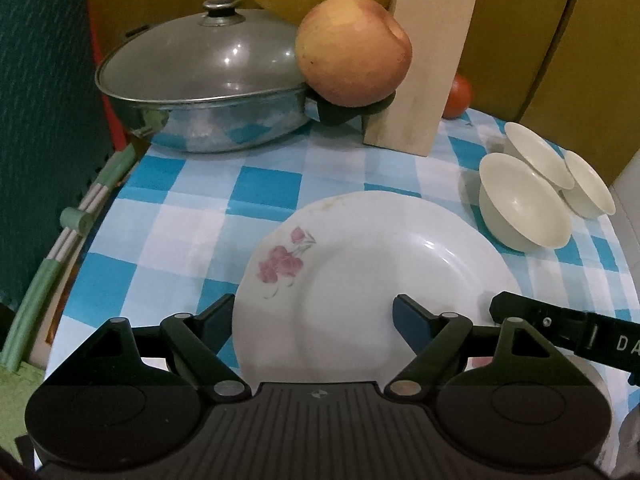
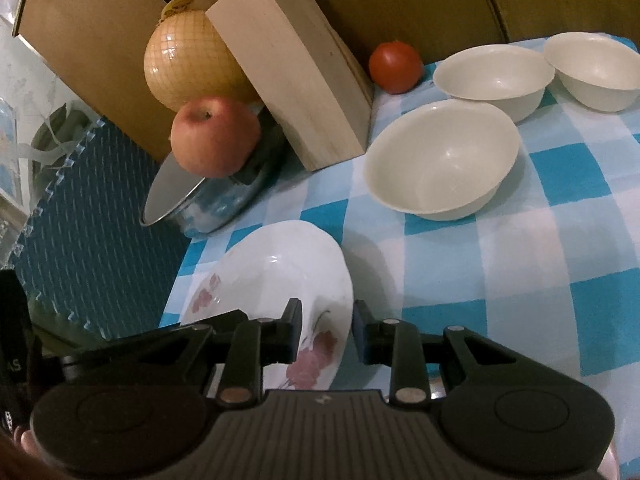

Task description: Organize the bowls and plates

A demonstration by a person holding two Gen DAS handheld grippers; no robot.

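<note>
A white plate with pink flowers (image 1: 372, 272) lies on the blue checked cloth (image 1: 200, 216), just in front of my left gripper (image 1: 312, 316). The left gripper is open, one finger at the plate's left rim, the other over its middle. The same plate (image 2: 280, 276) shows in the right wrist view, its right rim between the fingers of my right gripper (image 2: 326, 332), which stand slightly apart around it. Three cream bowls (image 2: 440, 160) (image 2: 496, 76) (image 2: 592, 68) stand on the cloth beyond; they also show at the right in the left wrist view (image 1: 520, 204).
A lidded steel pan (image 1: 200, 92) stands at the back left with an apple (image 1: 352, 52) resting on its handle. A wooden knife block (image 1: 428, 60), a netted melon (image 2: 188, 68) and a tomato (image 2: 396, 66) stand at the back. The table edge runs along the left.
</note>
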